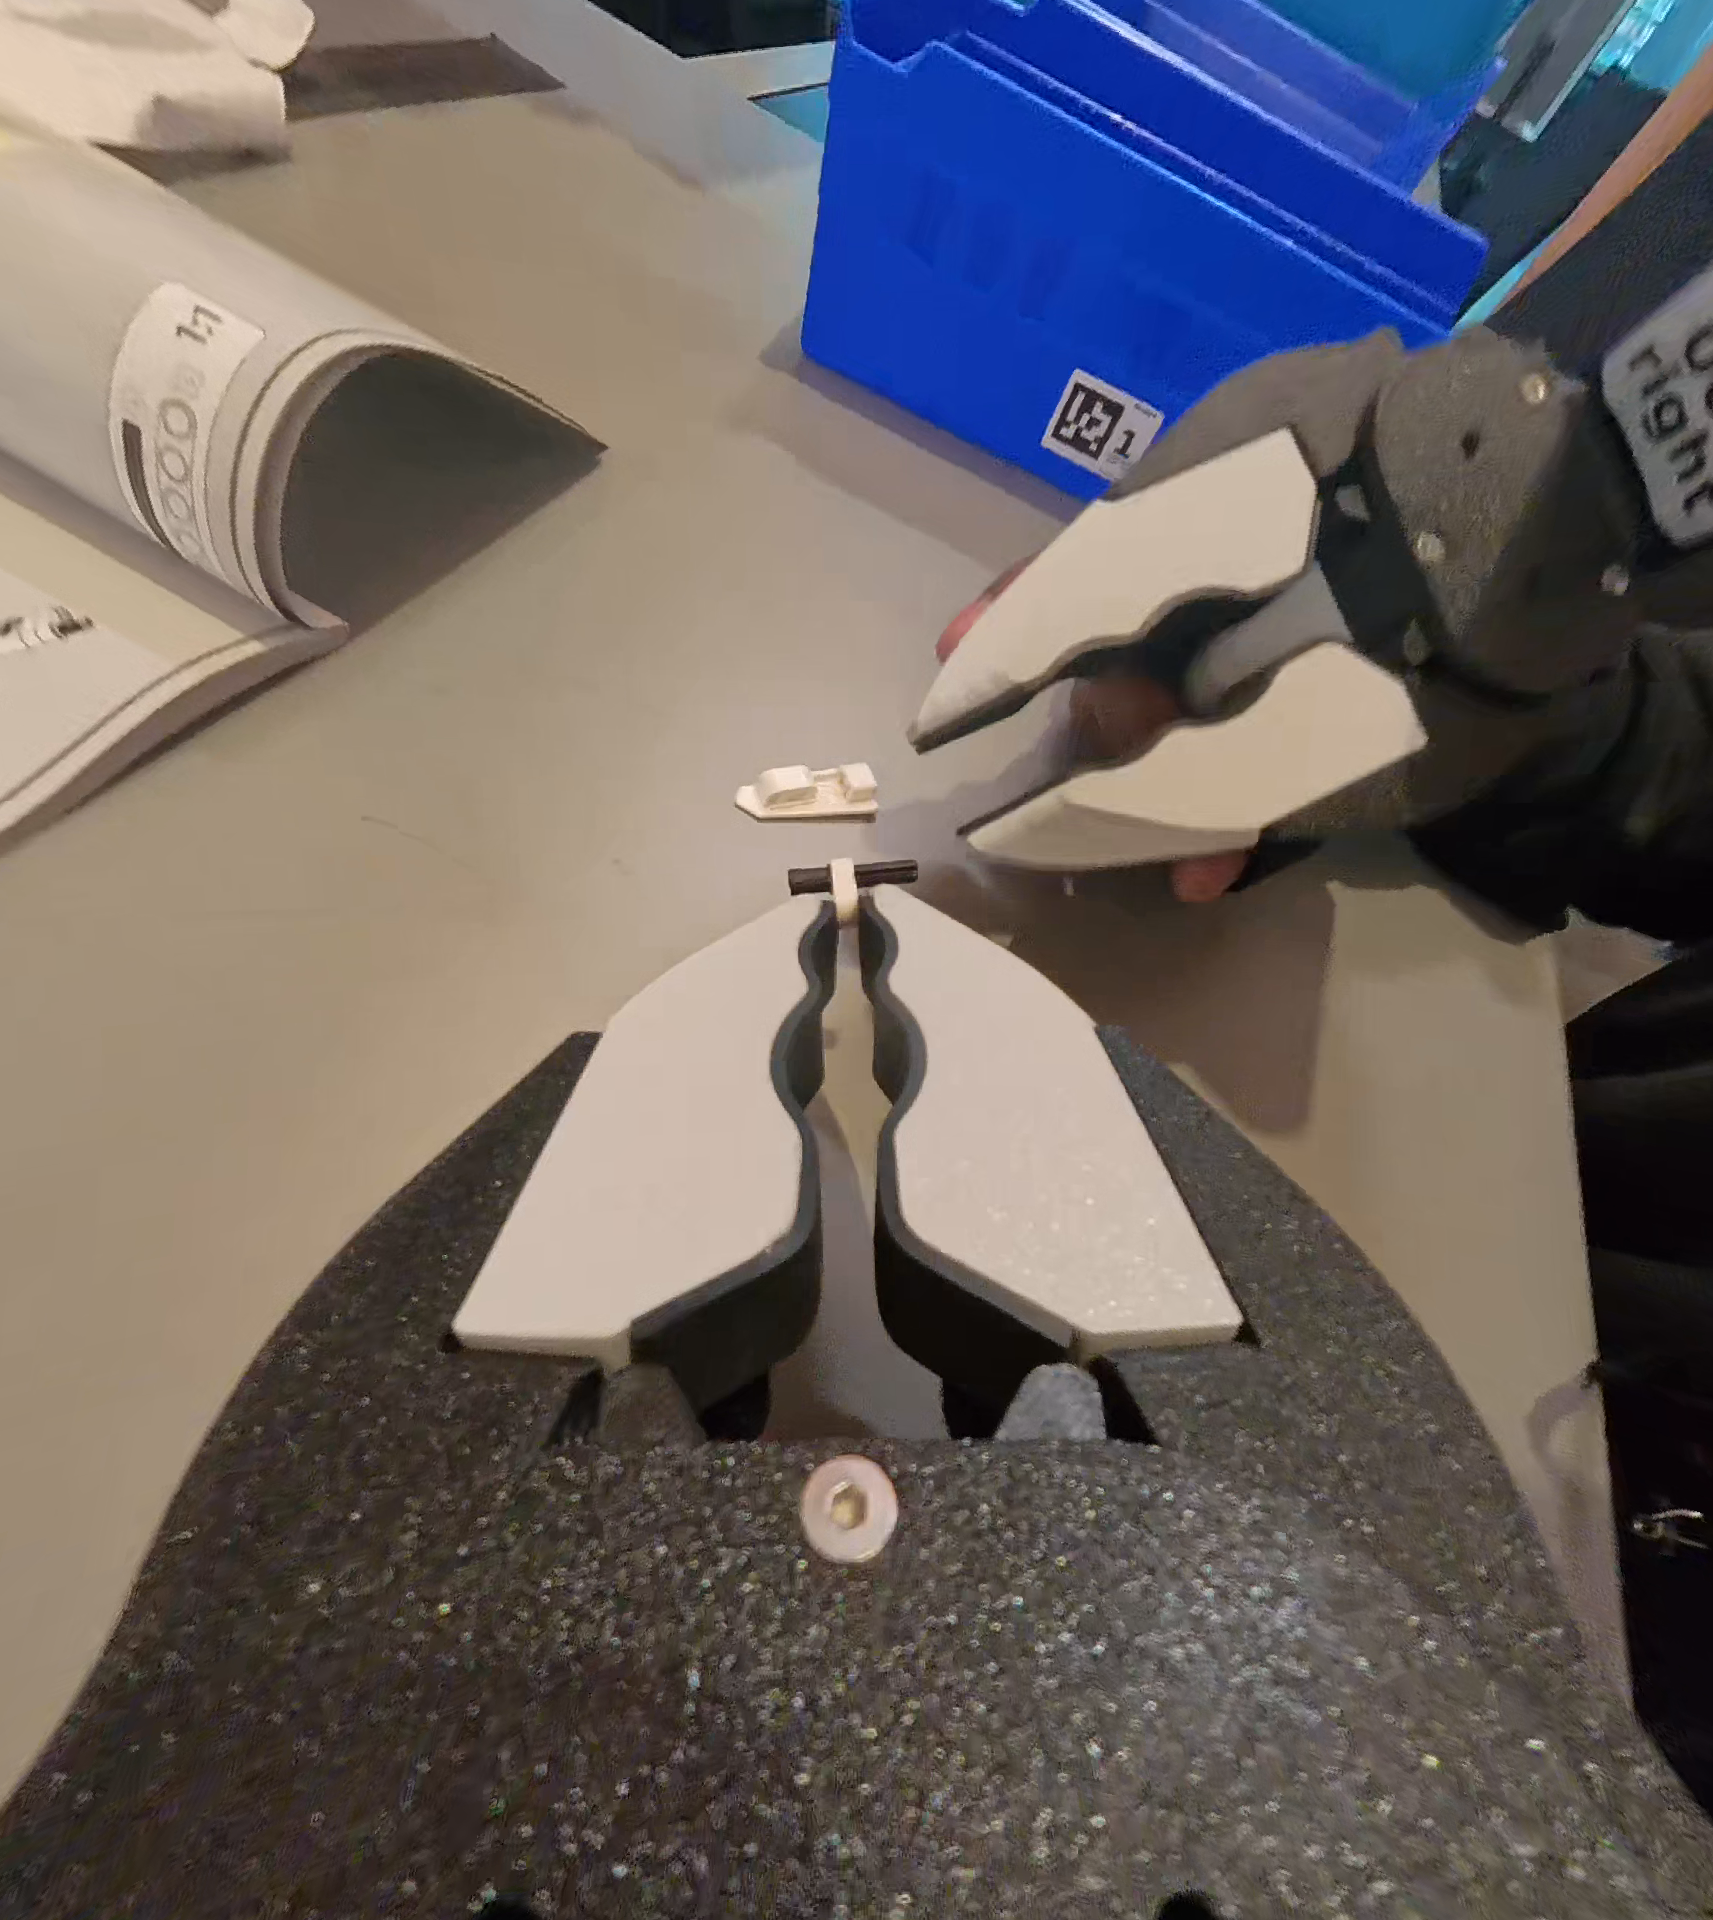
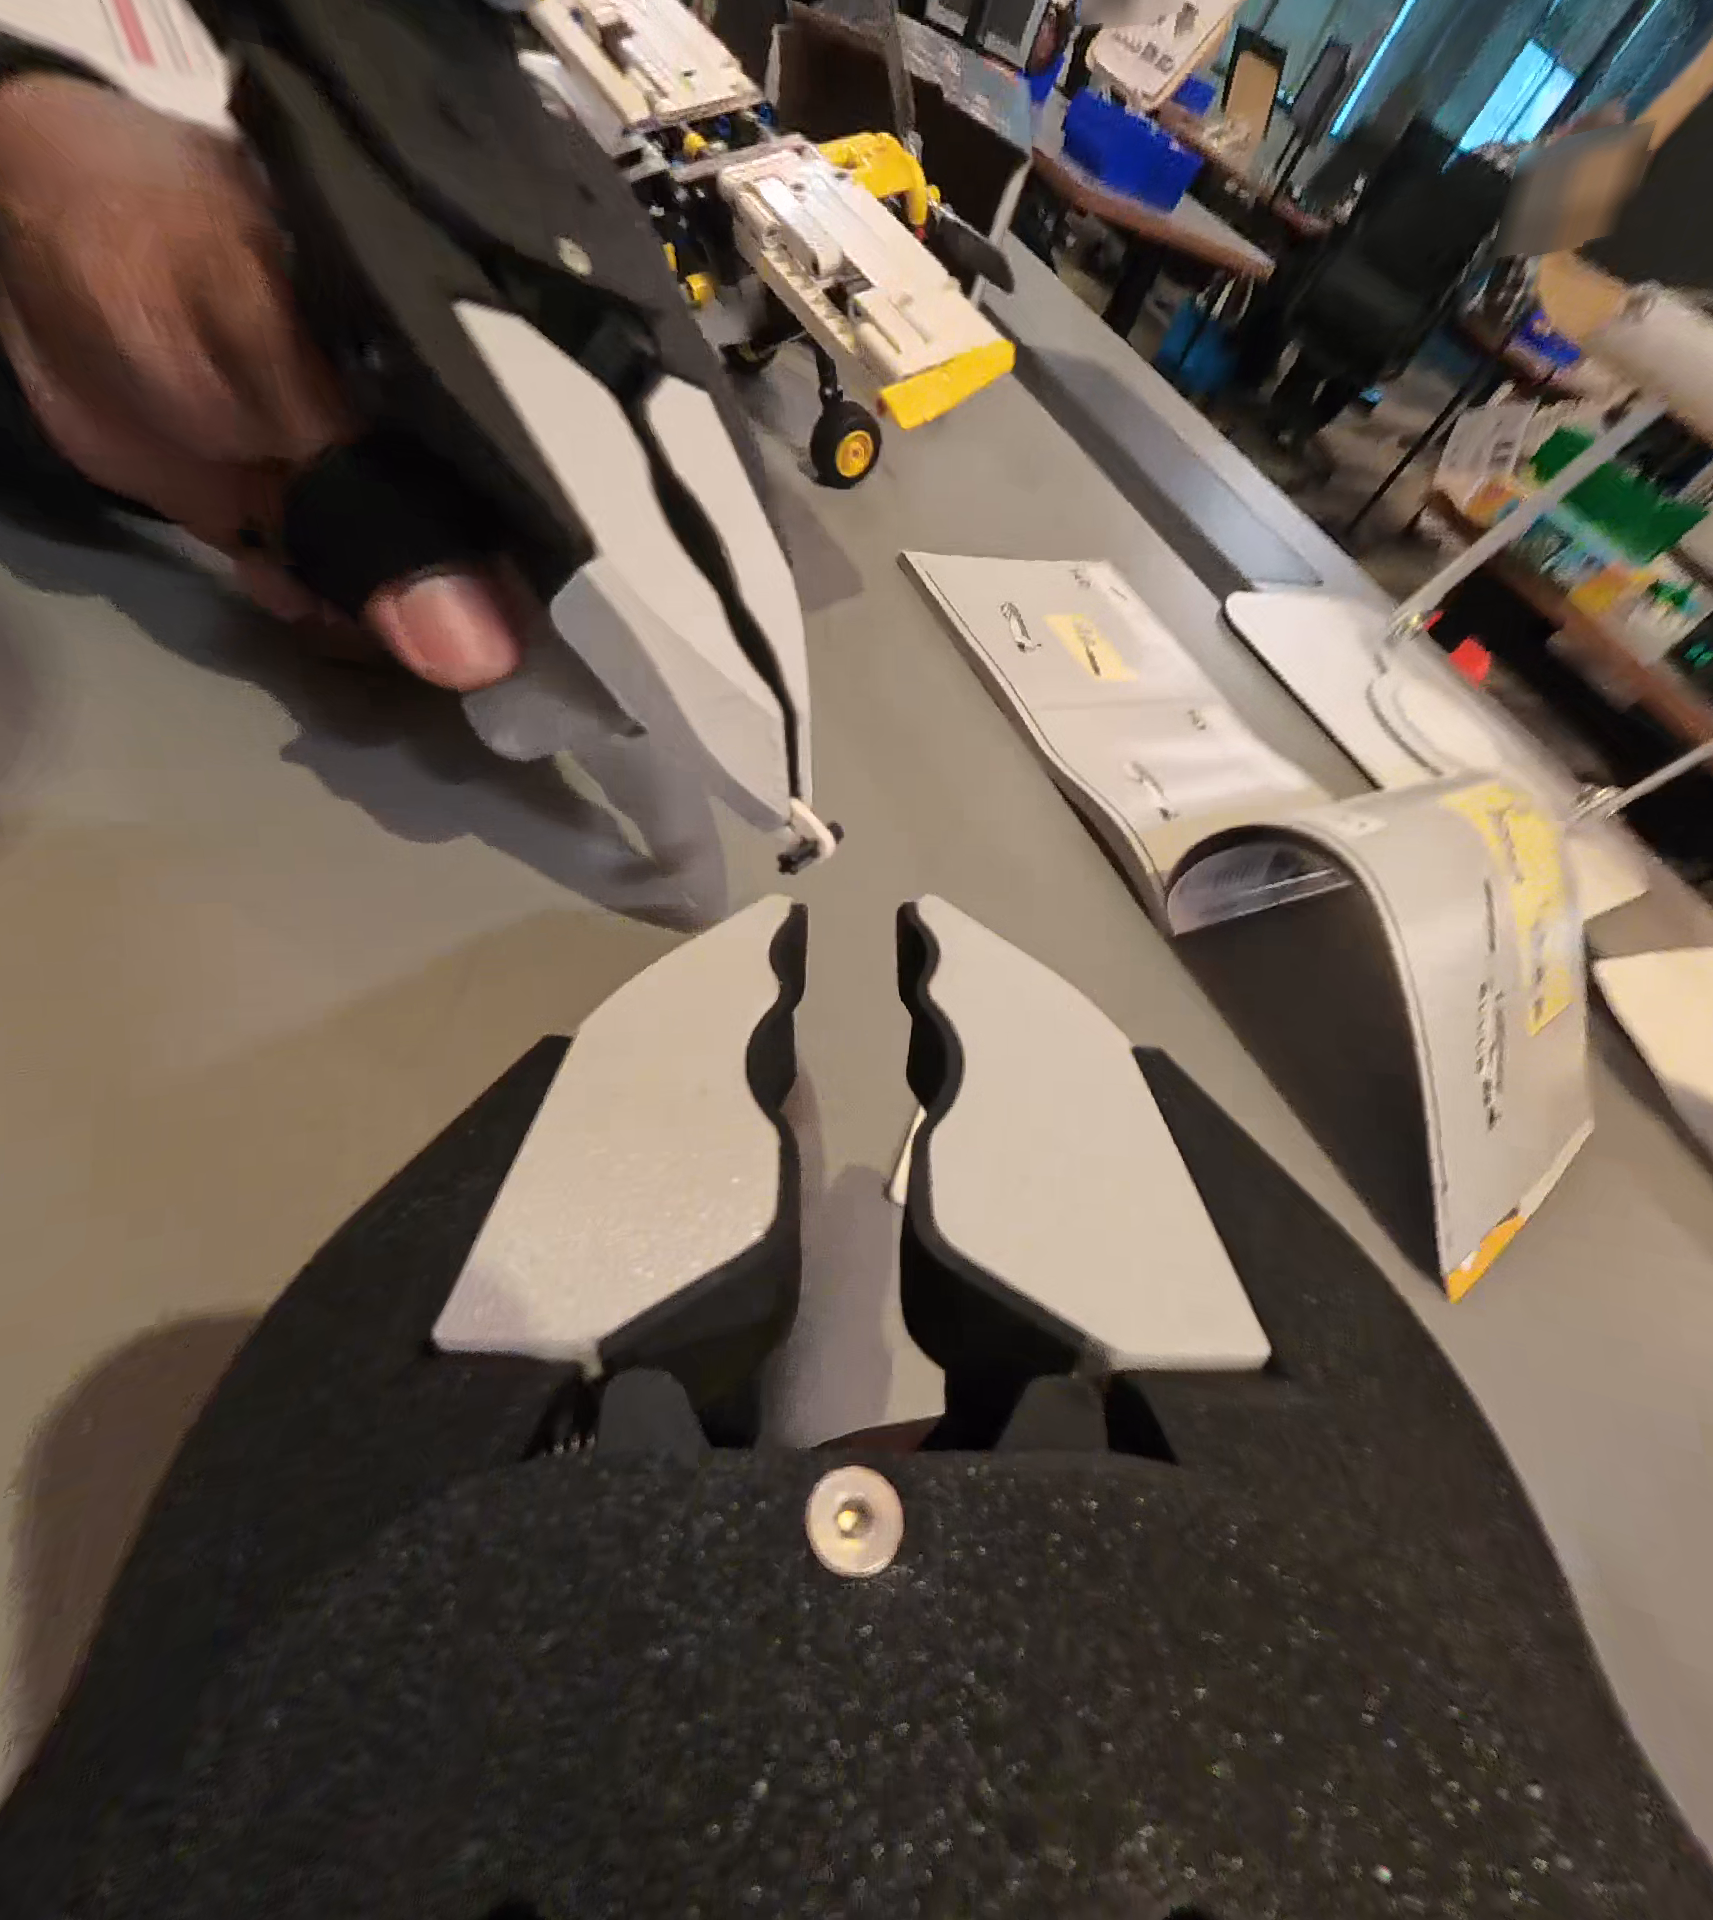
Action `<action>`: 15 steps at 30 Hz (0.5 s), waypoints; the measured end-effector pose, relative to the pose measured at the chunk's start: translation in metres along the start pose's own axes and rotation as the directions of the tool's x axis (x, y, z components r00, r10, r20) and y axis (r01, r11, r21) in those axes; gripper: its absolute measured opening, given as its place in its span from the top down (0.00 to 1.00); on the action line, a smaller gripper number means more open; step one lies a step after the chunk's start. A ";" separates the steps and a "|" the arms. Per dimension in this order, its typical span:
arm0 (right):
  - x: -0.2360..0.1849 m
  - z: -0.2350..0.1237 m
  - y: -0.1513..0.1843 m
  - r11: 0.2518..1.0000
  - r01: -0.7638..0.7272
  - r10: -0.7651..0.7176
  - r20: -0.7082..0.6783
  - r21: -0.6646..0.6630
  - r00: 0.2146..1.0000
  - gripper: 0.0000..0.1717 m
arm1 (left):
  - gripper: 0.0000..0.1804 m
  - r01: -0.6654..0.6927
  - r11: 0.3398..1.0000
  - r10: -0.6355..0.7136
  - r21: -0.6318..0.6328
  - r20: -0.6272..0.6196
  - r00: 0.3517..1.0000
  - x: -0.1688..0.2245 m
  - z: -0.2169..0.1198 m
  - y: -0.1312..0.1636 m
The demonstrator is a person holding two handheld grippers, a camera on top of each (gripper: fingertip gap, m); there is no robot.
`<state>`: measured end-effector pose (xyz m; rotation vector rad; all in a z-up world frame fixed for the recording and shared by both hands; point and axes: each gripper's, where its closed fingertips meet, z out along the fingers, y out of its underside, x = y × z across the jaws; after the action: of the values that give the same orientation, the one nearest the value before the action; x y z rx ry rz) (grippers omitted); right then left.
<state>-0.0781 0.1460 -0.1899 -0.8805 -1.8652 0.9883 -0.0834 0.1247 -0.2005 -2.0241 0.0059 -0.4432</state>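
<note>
The left hand-held gripper (image 1: 841, 902) is clamping a small white connector piece (image 1: 841, 883) at its fingertips, with a short black pin (image 1: 852, 876) passing crosswise through that piece and sticking out on both sides. The right hand-held gripper (image 2: 850, 914) is standing with its fingers apart and nothing between them, tips pointing toward the pinned piece, near it but not touching. A flat white part (image 1: 808, 792) is lying loose on the table (image 1: 416, 883) just beyond the left hand-held gripper's tips and just beside the lower finger of the right one. As to progress: the pin is already seated in the white piece, the flat part is not being held by either hand-held gripper, and no joining of the two is showing. The table is a plain grey surface. An open instruction booklet (image 1: 208, 436) is lying to the left of the left hand-held gripper, and a blue bin (image 1: 1091, 260) is standing beyond it to the right. A white and yellow brick-built model (image 2: 862, 281) on small wheels is sitting further along the table, ahead of the right hand-held gripper. Other tables and clutter are filling the room behind.
</note>
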 end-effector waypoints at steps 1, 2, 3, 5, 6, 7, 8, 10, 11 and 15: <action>-0.002 0.001 0.000 0.999 0.041 -0.041 -0.011 0.000 0.999 0.90 | 0.98 0.024 1.000 -0.024 -0.002 -0.006 1.000 0.000 0.000 0.000; -0.005 0.003 0.000 0.997 0.083 -0.083 -0.013 -0.002 0.996 0.90 | 0.98 0.045 0.999 -0.045 -0.005 -0.010 0.999 0.000 0.000 0.001; -0.008 0.004 0.000 0.993 0.118 -0.118 -0.011 -0.006 0.993 0.90 | 0.98 0.060 0.998 -0.060 -0.008 -0.016 0.998 0.000 -0.001 0.001; -0.011 0.007 -0.001 0.986 0.169 -0.169 -0.030 -0.008 0.985 0.90 | 0.98 0.083 0.996 -0.084 -0.024 -0.024 0.996 0.000 0.000 0.004; -0.012 0.008 -0.002 0.982 0.187 -0.187 -0.032 -0.009 0.982 0.90 | 0.98 0.088 0.996 -0.090 -0.032 -0.032 0.995 0.001 0.000 0.005; -0.013 0.010 -0.002 0.980 0.200 -0.201 -0.035 -0.013 0.979 0.90 | 0.98 0.091 0.995 -0.093 -0.040 -0.038 0.995 0.002 0.000 0.006; -0.014 0.011 -0.001 0.977 0.214 -0.215 -0.034 -0.019 0.976 0.90 | 0.98 0.092 0.995 -0.094 -0.045 -0.045 0.995 0.004 0.001 0.007; -0.018 0.013 0.001 0.968 0.248 -0.249 -0.027 -0.036 0.968 0.90 | 0.98 0.094 0.994 -0.096 -0.047 -0.051 0.994 0.005 0.001 0.007; -0.019 0.014 0.002 0.964 0.264 -0.265 -0.026 -0.042 0.964 0.91 | 0.98 0.094 0.994 -0.097 -0.048 -0.054 0.994 0.006 0.001 0.007; -0.019 0.014 0.001 0.953 0.300 -0.302 -0.050 -0.051 0.952 0.97 | 0.98 0.098 0.994 -0.101 -0.048 -0.059 0.993 0.006 0.001 0.008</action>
<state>-0.0827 0.1262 -0.2025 -0.6167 -1.9080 0.7291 -0.0761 0.1205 -0.2056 -2.0611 -0.0482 -0.5725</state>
